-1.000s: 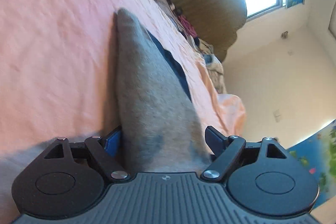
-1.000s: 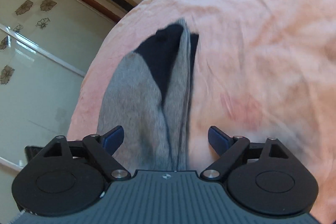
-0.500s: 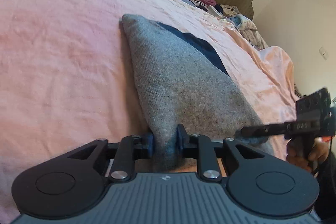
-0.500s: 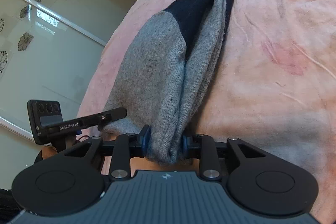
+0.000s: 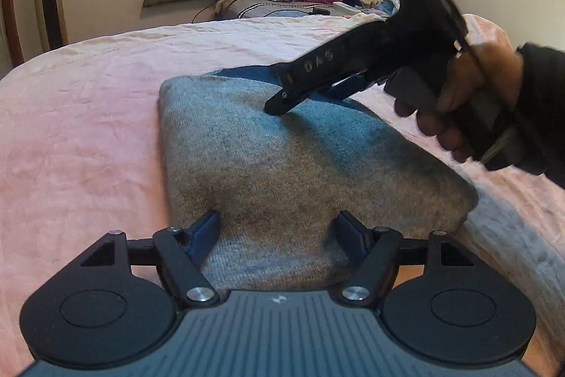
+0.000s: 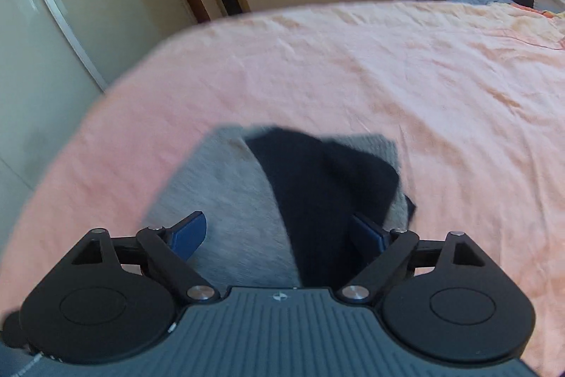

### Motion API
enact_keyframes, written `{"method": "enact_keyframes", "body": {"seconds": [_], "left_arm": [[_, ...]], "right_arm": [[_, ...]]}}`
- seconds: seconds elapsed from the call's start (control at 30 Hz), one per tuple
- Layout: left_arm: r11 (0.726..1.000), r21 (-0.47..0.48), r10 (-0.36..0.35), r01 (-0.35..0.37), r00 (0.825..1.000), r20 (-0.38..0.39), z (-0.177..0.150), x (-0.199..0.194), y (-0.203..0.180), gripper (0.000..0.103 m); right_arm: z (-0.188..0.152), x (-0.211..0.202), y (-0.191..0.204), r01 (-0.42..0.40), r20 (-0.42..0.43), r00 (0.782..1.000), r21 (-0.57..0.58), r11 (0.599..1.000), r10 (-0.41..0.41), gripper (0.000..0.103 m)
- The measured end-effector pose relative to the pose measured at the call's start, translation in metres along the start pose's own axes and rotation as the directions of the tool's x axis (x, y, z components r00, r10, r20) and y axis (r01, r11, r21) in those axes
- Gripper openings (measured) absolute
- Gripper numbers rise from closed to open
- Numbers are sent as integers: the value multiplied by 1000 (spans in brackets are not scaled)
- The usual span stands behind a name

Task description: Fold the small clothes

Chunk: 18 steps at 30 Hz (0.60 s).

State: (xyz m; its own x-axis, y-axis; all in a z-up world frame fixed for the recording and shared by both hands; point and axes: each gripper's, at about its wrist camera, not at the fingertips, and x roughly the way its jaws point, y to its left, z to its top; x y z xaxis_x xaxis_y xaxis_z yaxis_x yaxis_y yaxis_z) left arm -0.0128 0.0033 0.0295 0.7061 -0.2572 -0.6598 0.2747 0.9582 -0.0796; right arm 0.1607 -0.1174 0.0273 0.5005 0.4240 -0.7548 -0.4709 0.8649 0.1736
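Viewing from the left hand-held gripper (image 5: 279, 230), jaws apart, we see the right hand-held gripper (image 6: 279, 232), likewise apart, over the folded grey garment (image 5: 282, 161), its long axis pointing away across the bed (image 5: 81, 115).

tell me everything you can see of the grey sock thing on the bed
The grey socks look like a soft knit pair, grey with dark navy toe or heel parts, lying folded flat on the pink bedsheet. The left gripper is open, its fingers straddling the near edge; whether they touch the cloth is unclear. The right gripper is open above the navy end, and in the left view its tip sits at the far part of the bundle. The sheet carries its whole weight.
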Motion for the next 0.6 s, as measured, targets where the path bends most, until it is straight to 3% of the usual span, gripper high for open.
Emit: {"method": "enact_keyframes", "body": {"seconds": [0.07,0.17,0.33,0.4,0.43,0.5,0.6], "left_arm": [[1000,-5,-5,5,1000,-1,-2,0,2,72],[1000,-3,-12,12,1000,3,-5,-2,5,72],[1000,-4,-18,18,1000,9,-5,-2,6,73],[1000,1,-21,21,1000,11,-5,0,6,73],[1000,3,-22,22,1000,12,-5,1,6,74],[999,-7,-32,32,999,15,-5,-1,10,74],[995,-72,-63,67,997,46,-8,-15,25,74]], "right_arm": [[-10,3,-4,-21,47,999,-11,1000,21,97],[-5,2,-1,-9,13,1000,-25,1000,10,97],[11,-16,0,5,4,1000,70,998,-6,83],[10,-16,-2,-38,22,999,75,996,37,92],[7,-6,-6,-24,-26,999,81,996,26,91],[0,-5,-5,-21,-10,1000,12,1000,21,91],[5,-24,-10,-55,6,999,115,992,54,86]]}}
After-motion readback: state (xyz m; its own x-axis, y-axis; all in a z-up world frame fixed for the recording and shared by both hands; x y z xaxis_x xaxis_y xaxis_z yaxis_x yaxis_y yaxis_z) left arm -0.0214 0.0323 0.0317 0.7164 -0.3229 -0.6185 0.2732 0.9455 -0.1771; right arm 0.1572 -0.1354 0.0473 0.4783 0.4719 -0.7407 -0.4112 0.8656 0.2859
